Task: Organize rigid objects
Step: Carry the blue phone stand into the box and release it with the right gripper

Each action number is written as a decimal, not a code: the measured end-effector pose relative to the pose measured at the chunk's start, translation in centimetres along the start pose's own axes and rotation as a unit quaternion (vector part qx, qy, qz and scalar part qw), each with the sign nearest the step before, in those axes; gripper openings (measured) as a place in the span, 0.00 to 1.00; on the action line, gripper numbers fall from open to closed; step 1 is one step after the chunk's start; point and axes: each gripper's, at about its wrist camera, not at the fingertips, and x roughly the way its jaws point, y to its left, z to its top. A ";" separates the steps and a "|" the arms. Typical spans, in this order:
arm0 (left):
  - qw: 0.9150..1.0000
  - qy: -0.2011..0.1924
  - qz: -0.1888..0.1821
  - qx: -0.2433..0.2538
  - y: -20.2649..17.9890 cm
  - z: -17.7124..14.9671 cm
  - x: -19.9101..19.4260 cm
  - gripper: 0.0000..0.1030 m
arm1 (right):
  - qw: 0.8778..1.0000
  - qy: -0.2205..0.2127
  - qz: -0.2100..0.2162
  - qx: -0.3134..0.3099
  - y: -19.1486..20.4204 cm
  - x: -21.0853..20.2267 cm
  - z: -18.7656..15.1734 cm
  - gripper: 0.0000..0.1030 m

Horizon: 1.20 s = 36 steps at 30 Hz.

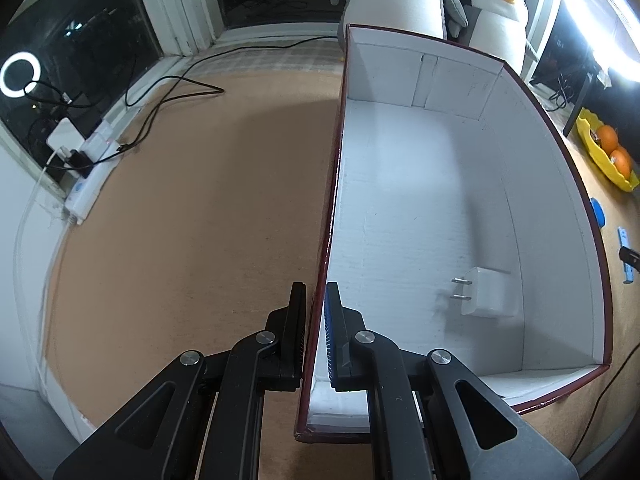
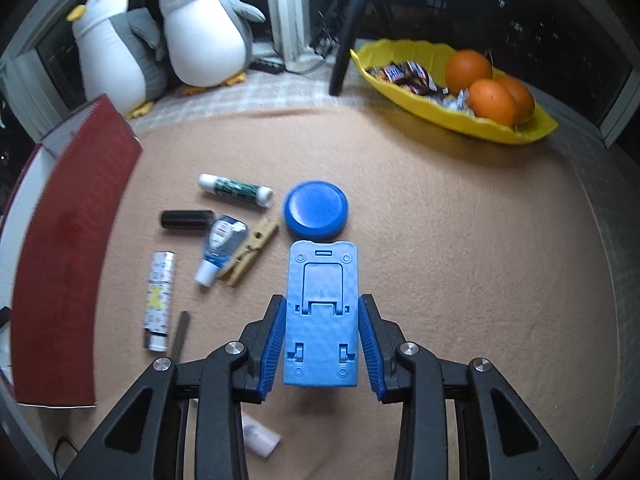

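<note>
My left gripper is clamping the near wall of the white-lined red box, a white charger lying inside. My right gripper is squeezing the blue phone stand, lifted between both fingers.

We see our left gripper pinching the near left wall of the open box (red outside, white inside), one finger on each side of it. Inside the box, near its right wall, lies a white charger plug, prongs pointing left. Left of the box sits a power strip.
</note>
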 end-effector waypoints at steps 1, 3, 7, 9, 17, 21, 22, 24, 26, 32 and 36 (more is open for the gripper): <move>1.000 -0.001 -0.003 -0.002 0.1 0.0 0.0 0.07 | 1.000 -0.007 0.003 -0.003 0.4 -0.7 0.1 0.32; 1.000 -0.002 -0.005 -0.003 0.1 -0.1 0.0 0.07 | 1.000 -0.020 0.014 -0.010 1.4 -2.2 0.4 0.32; 1.000 -0.009 -0.014 -0.008 0.3 -0.1 -0.3 0.07 | 0.998 -0.042 0.037 -0.028 4.1 -4.6 0.9 0.32; 1.000 -0.011 -0.018 -0.010 0.4 -0.2 -0.3 0.07 | 0.997 -0.049 0.048 -0.038 5.4 -5.7 0.8 0.32; 0.999 -0.022 -0.038 -0.019 0.8 -0.5 -0.6 0.07 | 0.989 -0.057 0.106 -0.088 11.8 -8.2 0.1 0.32; 0.999 -0.025 -0.042 -0.017 0.9 -0.6 -0.6 0.07 | 0.984 -0.050 0.126 -0.118 15.4 -8.0 -0.5 0.32; 0.999 -0.026 -0.043 -0.016 0.9 -0.6 -0.6 0.07 | 0.982 -0.048 0.131 -0.126 16.5 -7.9 -0.6 0.32; 0.999 -0.027 -0.043 -0.015 1.0 -0.6 -0.6 0.07 | 0.980 -0.047 0.135 -0.140 18.2 -7.5 -0.8 0.32; 0.998 -0.029 -0.045 -0.015 1.0 -0.6 -0.6 0.07 | 0.977 -0.043 0.141 -0.155 20.0 -7.1 -0.8 0.32; 0.998 -0.034 -0.055 -0.023 1.3 -0.8 -0.7 0.07 | 0.972 -0.034 0.146 -0.183 23.9 -5.7 -0.2 0.32; 0.997 -0.038 -0.057 -0.025 1.4 -0.9 -0.9 0.07 | 0.972 -0.023 0.142 -0.188 25.5 -4.3 0.7 0.32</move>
